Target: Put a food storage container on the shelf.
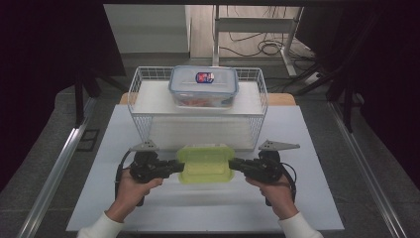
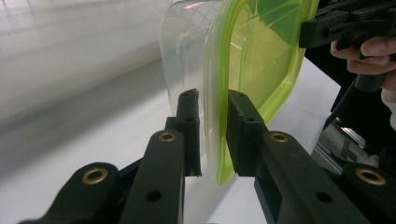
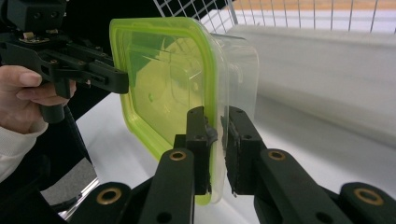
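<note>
While its long axis runs between them, the green-lidded container (image 1: 206, 164) is being gripped endwise by the left gripper (image 1: 174, 166) and right gripper (image 1: 236, 164).

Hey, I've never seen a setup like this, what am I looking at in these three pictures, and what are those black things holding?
A person stands at a white table and holds a hand-operated two-jaw tool in each hand. The high view looks down from above: the left gripper and the right gripper pinch opposite ends of a clear container with a green lid. The other two pictures come from cameras riding on each tool, looking along its black jaws. In them the jaws clamp the container's rim. Behind stands a white wire basket, and on the white surface inside it sits a second clear container with a blue lid.
</note>
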Demonstrator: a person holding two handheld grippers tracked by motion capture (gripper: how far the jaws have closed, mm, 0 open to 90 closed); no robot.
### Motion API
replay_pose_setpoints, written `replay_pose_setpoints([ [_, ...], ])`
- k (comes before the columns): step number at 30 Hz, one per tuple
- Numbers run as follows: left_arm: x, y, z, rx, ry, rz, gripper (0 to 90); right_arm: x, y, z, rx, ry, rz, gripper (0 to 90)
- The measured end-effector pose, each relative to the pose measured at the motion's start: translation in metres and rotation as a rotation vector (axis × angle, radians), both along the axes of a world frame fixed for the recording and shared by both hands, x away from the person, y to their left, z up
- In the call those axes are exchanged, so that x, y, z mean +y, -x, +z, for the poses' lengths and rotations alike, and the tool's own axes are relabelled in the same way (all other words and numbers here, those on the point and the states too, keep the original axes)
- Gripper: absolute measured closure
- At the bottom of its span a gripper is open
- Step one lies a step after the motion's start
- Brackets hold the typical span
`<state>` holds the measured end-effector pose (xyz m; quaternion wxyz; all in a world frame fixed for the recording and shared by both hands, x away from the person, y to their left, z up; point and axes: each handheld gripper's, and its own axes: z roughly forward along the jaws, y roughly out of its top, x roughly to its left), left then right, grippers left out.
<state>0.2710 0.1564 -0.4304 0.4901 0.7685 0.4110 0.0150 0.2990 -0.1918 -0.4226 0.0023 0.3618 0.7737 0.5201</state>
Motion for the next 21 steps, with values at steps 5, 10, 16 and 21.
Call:
replay_pose_setpoints([
  [5, 0.003, -0.003, 0.015, -0.021, 0.016, 0.0, 76.8, 0.003, -0.003, 0.016, -0.033, 0.009, -0.001, 80.0],
  [10, 0.004, -0.006, 0.03, -0.045, 0.025, 0.005, 77.0, 0.004, -0.006, 0.032, -0.06, 0.008, 0.001, 80.0],
  [16, 0.007, -0.011, 0.05, -0.075, 0.014, 0.005, 77.1, 0.007, -0.01, 0.054, -0.098, 0.016, 0.005, 80.0],
  [21, 0.009, -0.017, 0.064, -0.087, 0.02, 0.009, 77.3, 0.01, -0.016, 0.07, -0.116, 0.016, 0.007, 80.0],
])
